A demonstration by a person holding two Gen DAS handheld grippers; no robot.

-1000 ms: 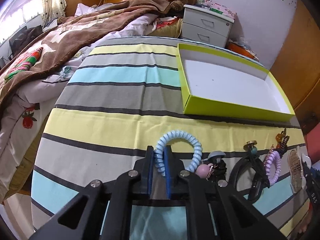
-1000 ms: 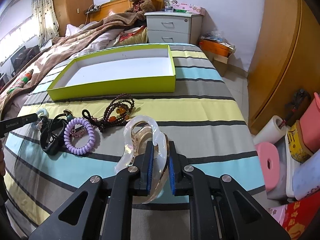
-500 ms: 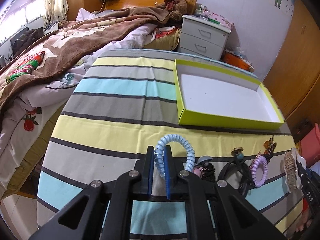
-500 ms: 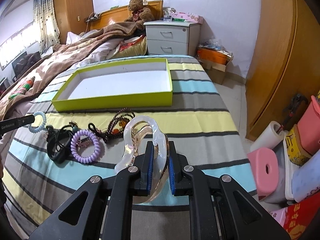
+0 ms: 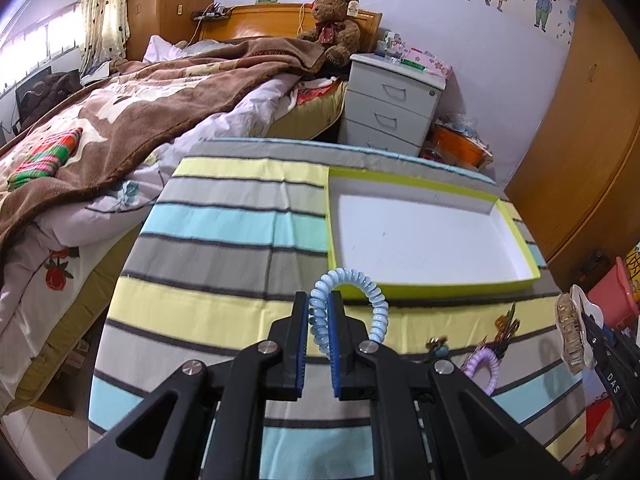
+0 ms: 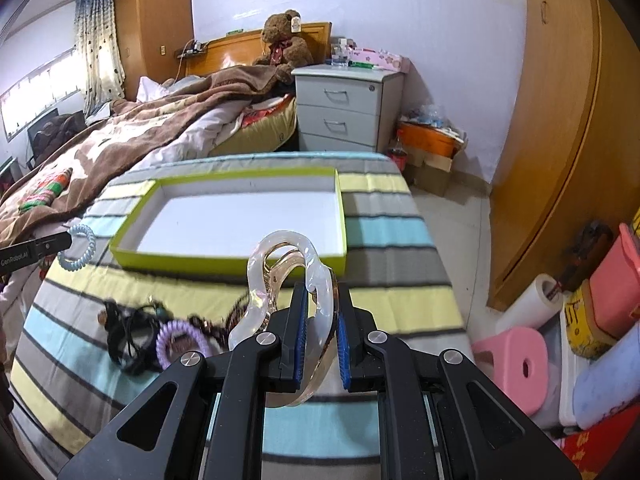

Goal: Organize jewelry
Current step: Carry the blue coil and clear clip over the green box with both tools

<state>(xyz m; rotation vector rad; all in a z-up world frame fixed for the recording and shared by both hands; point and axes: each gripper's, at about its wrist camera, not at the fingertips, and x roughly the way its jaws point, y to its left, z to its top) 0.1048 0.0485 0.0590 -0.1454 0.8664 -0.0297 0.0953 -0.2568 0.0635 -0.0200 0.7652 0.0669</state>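
My left gripper [image 5: 319,312] is shut on a light blue spiral hair tie [image 5: 374,300] and holds it above the striped table, short of the green tray [image 5: 432,282]. The tie also shows in the right wrist view [image 6: 80,252]. My right gripper [image 6: 320,308] is shut on a clear hair claw clip [image 6: 280,264], held above the table in front of the same tray [image 6: 224,258]. The clip also shows in the left wrist view [image 5: 572,332]. The tray's white floor is bare.
On the striped cloth lie a purple spiral tie [image 6: 180,340], black cords [image 6: 128,336] and brown beads [image 6: 236,312]. A bed [image 5: 100,128] is to the left, a grey drawer unit [image 6: 340,108] behind, and a pink stool [image 6: 516,364] and boxes at right.
Both grippers have risen off the table with their items and moved toward the tray. The blue tie and the clear clip are now lifted clear of the cloth.
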